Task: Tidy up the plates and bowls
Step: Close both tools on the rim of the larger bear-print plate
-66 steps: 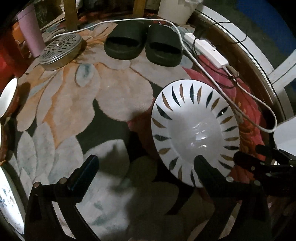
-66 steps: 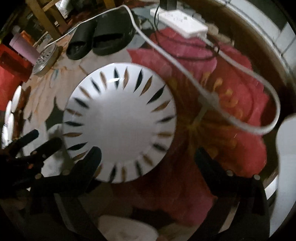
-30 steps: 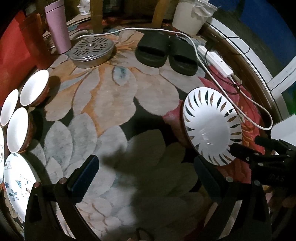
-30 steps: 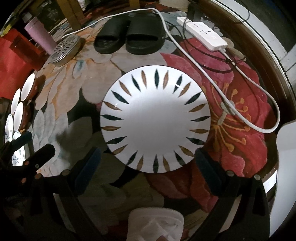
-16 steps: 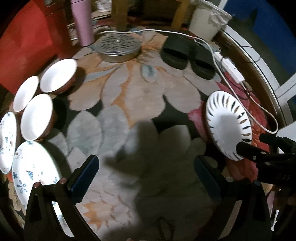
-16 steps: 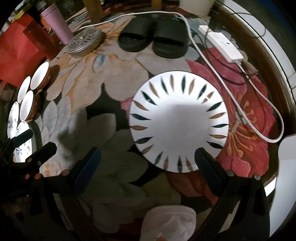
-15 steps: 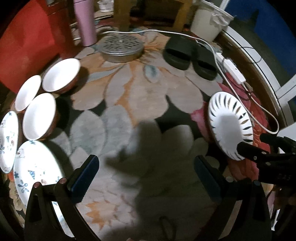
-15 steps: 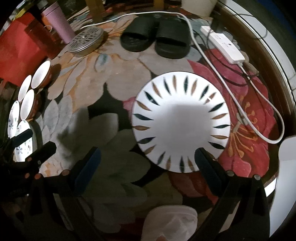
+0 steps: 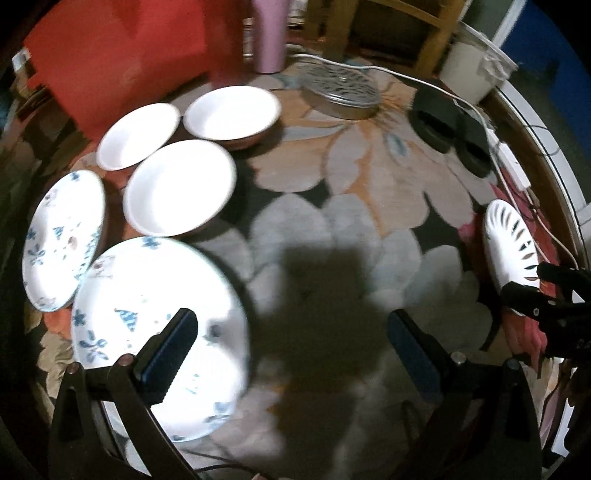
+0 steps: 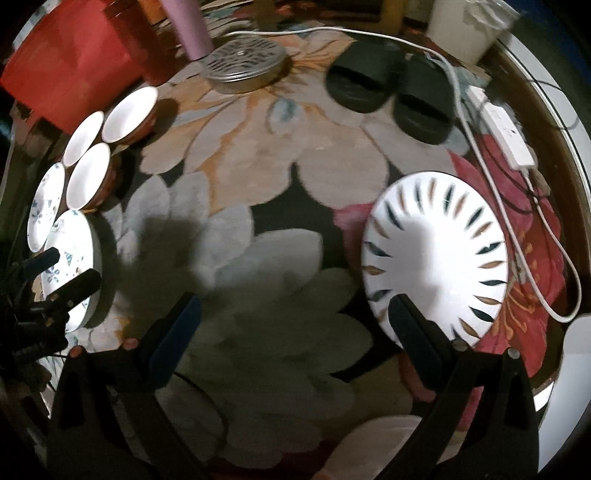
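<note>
A white plate with a leaf pattern (image 10: 436, 258) lies on the flowered rug; in the left wrist view the same leaf-pattern plate (image 9: 509, 240) is at the far right. Three white bowls (image 9: 179, 188) (image 9: 136, 134) (image 9: 232, 110) cluster at the left beside two blue floral plates (image 9: 159, 332) (image 9: 62, 240). My left gripper (image 9: 290, 332) is open, its left finger over the nearer floral plate. My right gripper (image 10: 293, 314) is open and empty, its right finger overlapping the leaf plate's near rim. Each gripper shows in the other's view: right gripper (image 9: 524, 278), left gripper (image 10: 75, 265).
Black slippers (image 10: 391, 85), a white power strip (image 10: 506, 133) with its cable (image 10: 554, 236), a perforated metal lid (image 10: 243, 62), a pink tumbler (image 9: 267, 33) and a red box (image 9: 110, 55) ring the far side of the rug. A white bin (image 10: 465, 26) stands at the back right.
Both grippers have drawn back and swung left. The bowls and floral plates now fill the left wrist view, and the leaf plate has slid to the right in both views.
</note>
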Demonstrator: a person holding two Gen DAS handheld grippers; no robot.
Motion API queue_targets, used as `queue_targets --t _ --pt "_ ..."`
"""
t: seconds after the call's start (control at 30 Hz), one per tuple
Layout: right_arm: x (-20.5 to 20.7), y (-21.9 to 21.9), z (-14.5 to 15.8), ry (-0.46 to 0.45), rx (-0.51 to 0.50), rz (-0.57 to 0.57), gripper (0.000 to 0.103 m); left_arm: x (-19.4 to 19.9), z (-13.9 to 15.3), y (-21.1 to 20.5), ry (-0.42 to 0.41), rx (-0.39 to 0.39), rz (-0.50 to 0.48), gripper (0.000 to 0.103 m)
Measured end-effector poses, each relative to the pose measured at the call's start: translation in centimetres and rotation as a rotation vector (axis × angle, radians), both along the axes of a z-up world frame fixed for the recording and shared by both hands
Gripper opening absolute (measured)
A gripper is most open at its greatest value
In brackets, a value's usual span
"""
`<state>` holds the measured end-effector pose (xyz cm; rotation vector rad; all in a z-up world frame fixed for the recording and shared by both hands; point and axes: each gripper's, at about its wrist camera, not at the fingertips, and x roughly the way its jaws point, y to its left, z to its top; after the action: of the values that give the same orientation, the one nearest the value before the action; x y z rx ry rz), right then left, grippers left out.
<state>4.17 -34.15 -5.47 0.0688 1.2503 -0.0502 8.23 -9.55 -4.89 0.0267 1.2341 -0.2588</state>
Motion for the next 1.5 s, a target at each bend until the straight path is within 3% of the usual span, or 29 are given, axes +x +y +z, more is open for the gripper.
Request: queue_targets --t 0.63,0.93,1.03,1.1,1.23,1.3,1.47,1.5 --pt "2.6 11.7 -3.3 0.055 0.000 0.190 0.102 -2.5 -2.1 13.2 0.012 0.026 0.172 0.102" --pt "4.0 18.2 -4.6 0.017 0.047 0.322 0.102 -3.4 -4.0 18.9 0.012 -0.008 0.268 0.102" --pt "4.6 19.6 -5.3 0.014 0.077 0.347 0.100 -3.2 -4.6 19.9 0.009 -0.030 0.288 0.098" --pt "5.0 20.3 -5.7 0.018 0.103 0.356 0.099 -2.9 -5.2 20.4 0.022 -0.057 0.303 0.088" --pt "5.6 21.1 -6.7 0.057 0.139 0.367 0.079 -2.2 -6.2 21.0 0.049 -0.098 0.327 0.076" --pt "5.9 21.1 -7.2 0.074 0.152 0.358 0.068 -1.7 -6.8 21.2 0.069 -0.117 0.340 0.056" --pt "6.5 21.0 -8.4 0.110 0.192 0.362 0.033 -1.0 -8.2 21.6 0.104 -0.166 0.341 0.040" --pt "6.5 21.1 -8.5 0.113 0.192 0.366 0.030 -1.0 -8.3 21.6 0.105 -0.176 0.337 0.039"
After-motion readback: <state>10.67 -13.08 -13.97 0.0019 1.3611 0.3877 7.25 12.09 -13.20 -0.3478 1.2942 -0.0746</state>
